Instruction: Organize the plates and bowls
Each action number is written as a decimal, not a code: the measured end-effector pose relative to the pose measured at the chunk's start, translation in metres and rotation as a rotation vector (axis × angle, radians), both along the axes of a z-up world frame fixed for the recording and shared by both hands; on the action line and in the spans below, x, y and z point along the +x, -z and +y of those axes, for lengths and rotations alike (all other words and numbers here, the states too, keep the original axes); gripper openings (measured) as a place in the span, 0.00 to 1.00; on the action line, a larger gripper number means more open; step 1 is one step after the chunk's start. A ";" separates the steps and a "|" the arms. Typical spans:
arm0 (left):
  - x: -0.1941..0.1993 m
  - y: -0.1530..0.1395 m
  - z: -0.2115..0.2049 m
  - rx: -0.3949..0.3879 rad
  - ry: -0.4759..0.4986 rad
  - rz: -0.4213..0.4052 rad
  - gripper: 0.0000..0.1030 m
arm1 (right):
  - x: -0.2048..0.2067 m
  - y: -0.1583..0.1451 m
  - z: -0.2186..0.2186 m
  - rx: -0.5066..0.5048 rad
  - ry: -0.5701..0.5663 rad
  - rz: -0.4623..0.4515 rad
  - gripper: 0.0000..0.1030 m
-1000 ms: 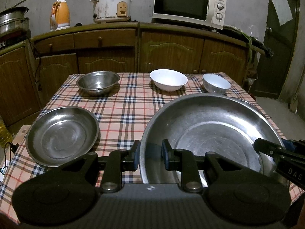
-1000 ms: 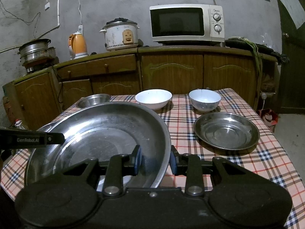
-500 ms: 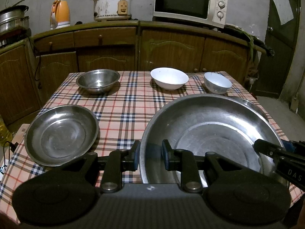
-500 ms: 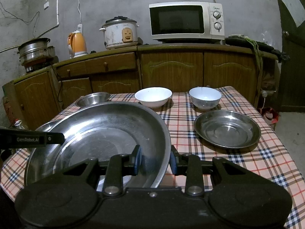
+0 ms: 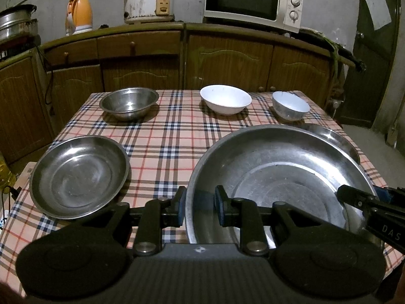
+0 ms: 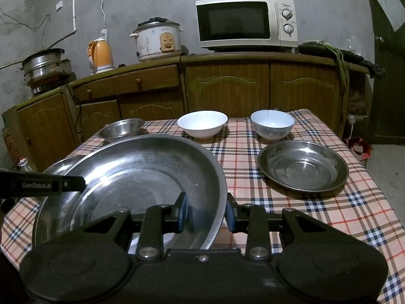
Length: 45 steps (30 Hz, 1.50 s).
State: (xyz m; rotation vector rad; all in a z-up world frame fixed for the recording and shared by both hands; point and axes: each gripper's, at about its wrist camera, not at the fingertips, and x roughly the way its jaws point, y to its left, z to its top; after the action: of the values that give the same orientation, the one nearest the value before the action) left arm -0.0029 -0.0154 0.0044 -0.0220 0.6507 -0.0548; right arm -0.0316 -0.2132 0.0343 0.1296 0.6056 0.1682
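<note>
Two grippers share one load: the large steel basin (image 5: pixel 278 177), gripped at opposite sides of its rim. Left gripper (image 5: pixel 198 204) has its fingers clamped on the near-left rim; right gripper (image 6: pixel 206 211) has its fingers clamped on the near-right rim, one pad inside the wall, one outside. Whether the basin rides just clear of the checked worktop (image 5: pixel 167 136) or sits on it, I cannot tell.

Nothing looks stacked or grouped yet. Left steel plate (image 5: pixel 79 176) lies alone near the front left edge. Right steel plate (image 6: pixel 302 168) lies alone on the right side; in the left view only a sliver of it shows behind the basin. Along the far edge, well apart from each other: steel bowl (image 5: pixel 129 102), wide white bowl (image 5: pixel 225 98), small white bowl (image 5: pixel 291 105).

Judgement: early stage. Basin is in hand but not placed; both plates and all three bowls remain to be gathered, likely nested by kind.
</note>
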 end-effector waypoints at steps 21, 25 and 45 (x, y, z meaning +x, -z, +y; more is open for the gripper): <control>0.012 0.009 -0.003 0.003 -0.005 0.027 0.24 | 0.011 0.009 0.001 0.012 0.004 0.034 0.37; 0.013 0.009 -0.002 0.003 -0.005 0.028 0.24 | 0.011 0.008 0.001 0.012 0.003 0.036 0.37; 0.034 -0.003 -0.007 0.000 0.002 0.042 0.24 | 0.030 0.001 -0.003 0.007 0.024 0.043 0.38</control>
State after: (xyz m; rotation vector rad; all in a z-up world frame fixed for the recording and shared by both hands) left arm 0.0308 -0.0227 0.0073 -0.0228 0.6922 -0.0567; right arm -0.0012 -0.2158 0.0338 0.1471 0.6465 0.1446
